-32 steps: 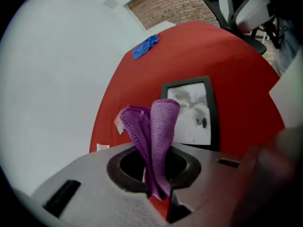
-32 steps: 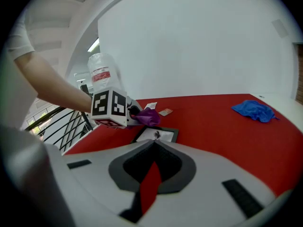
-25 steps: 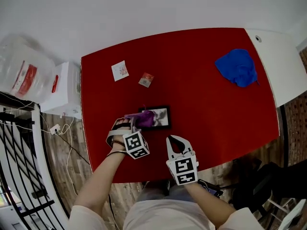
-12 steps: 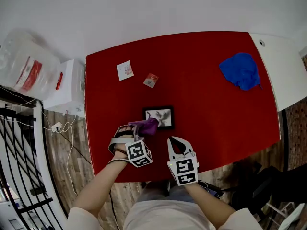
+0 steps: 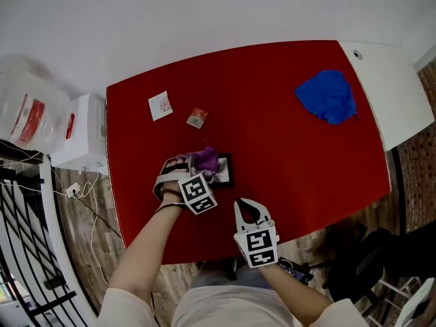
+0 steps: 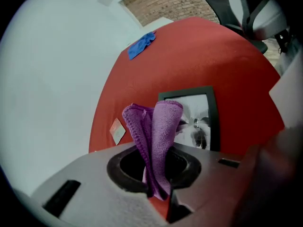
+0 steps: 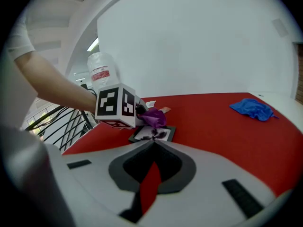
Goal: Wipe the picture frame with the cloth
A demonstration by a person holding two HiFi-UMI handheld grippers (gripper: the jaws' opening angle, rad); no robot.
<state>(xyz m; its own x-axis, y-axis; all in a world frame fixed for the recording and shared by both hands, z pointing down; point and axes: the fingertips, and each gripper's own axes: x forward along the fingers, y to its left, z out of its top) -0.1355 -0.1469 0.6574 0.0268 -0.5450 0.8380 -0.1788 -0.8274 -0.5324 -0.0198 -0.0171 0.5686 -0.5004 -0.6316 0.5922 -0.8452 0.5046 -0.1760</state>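
A small black picture frame (image 5: 224, 172) lies flat on the red table (image 5: 293, 155), near the front left. My left gripper (image 5: 193, 169) is shut on a purple cloth (image 5: 205, 160), which sits over the frame's left part. In the left gripper view the cloth (image 6: 161, 124) bulges up from the shut gripper (image 6: 156, 171), with the picture frame (image 6: 212, 119) just beyond. My right gripper (image 5: 246, 208) hovers shut and holding nothing, a little nearer the table's front edge. The right gripper view shows the cloth (image 7: 152, 117) over the frame (image 7: 156, 134), beyond my right gripper (image 7: 152, 152).
A crumpled blue cloth (image 5: 328, 95) lies at the far right of the table. Two small cards (image 5: 161, 105) (image 5: 197, 117) lie at the back left. A white box (image 5: 85, 131) and a plastic bag (image 5: 27, 107) stand left of the table, by a black railing (image 5: 27, 251).
The left gripper drew the purple cloth back to the frame's near-left corner, then pushed it forward over the frame's left part again. The right gripper has held still.
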